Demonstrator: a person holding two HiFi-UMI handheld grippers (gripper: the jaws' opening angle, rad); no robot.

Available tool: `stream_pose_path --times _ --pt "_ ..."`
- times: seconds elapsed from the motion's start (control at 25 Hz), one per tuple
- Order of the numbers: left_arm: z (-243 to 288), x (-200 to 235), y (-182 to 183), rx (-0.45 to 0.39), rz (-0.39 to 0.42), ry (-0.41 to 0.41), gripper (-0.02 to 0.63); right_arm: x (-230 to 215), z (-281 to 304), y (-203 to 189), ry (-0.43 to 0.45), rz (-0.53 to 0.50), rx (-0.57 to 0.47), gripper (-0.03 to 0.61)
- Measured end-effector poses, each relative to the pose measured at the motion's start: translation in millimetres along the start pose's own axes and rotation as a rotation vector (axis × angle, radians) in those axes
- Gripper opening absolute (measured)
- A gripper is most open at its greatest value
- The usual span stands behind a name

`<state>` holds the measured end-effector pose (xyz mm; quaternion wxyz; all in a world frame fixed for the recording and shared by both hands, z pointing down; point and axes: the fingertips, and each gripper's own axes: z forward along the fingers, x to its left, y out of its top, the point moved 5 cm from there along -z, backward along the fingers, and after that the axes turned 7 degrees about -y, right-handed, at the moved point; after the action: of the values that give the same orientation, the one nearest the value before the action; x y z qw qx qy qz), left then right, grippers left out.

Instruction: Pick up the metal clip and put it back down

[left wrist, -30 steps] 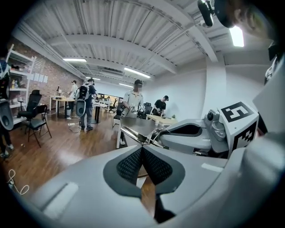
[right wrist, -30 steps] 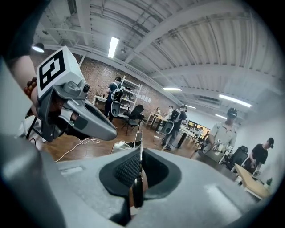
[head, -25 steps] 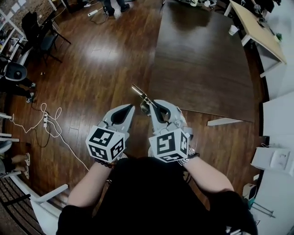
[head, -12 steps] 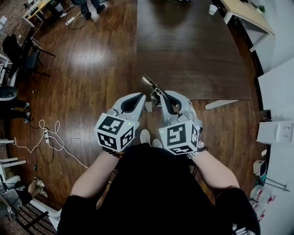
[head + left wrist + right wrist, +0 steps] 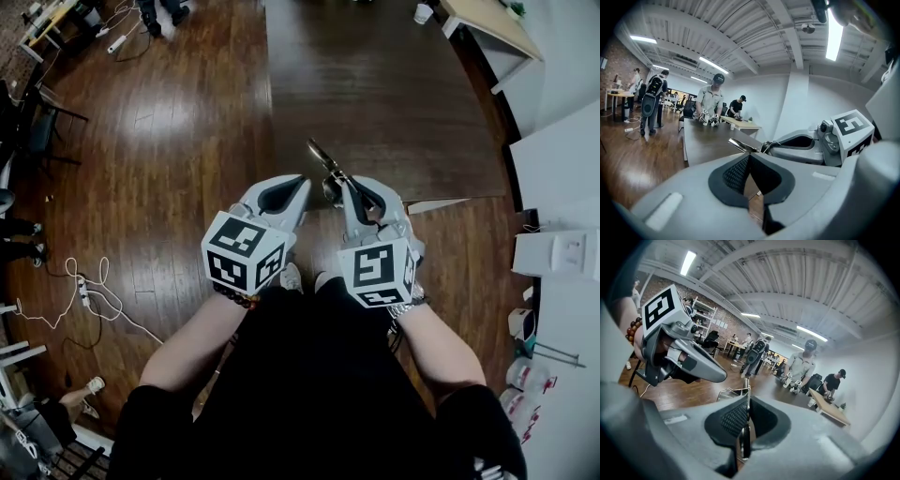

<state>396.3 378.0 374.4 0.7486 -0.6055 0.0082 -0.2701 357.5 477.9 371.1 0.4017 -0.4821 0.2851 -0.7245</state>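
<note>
The metal clip [image 5: 323, 157] is a shiny binder clip with wire handles. It sticks out forward from my right gripper [image 5: 336, 178], whose jaws are shut on it, and hangs in the air over the near edge of the dark table [image 5: 375, 94]. In the right gripper view the clip [image 5: 746, 392] shows edge-on between the pads. My left gripper [image 5: 302, 181] is close beside it on the left, shut with nothing in it [image 5: 749, 156]. From the left gripper view the clip [image 5: 740, 144] juts out of the right gripper [image 5: 801, 146].
White tables [image 5: 562, 159] stand at the right, and a light wooden desk [image 5: 487, 23] with a cup at the far right. Cables [image 5: 84, 291] lie on the wooden floor at the left, chairs [image 5: 37, 122] beyond them. Several people [image 5: 712, 105] work at the table's far end.
Both grippers, side by side, have shifted right and a little up in the picture, nearer the table's edge. The right gripper has kept its hold on the clip; the left has stayed shut.
</note>
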Motion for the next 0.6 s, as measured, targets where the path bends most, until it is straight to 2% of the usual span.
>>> stream_pose_path --times 0.32,0.6 --pt "24.2 13.2 -2.1 0.039 0.004 -0.032 0.015 -18.2 26.0 -11.1 -0.023 0.013 0.022 -0.006" --pt "79.6 18.7 -1.2 0.075 -0.012 -0.019 0.015 -62.2 56.8 -47.0 -0.021 0.014 0.052 -0.006"
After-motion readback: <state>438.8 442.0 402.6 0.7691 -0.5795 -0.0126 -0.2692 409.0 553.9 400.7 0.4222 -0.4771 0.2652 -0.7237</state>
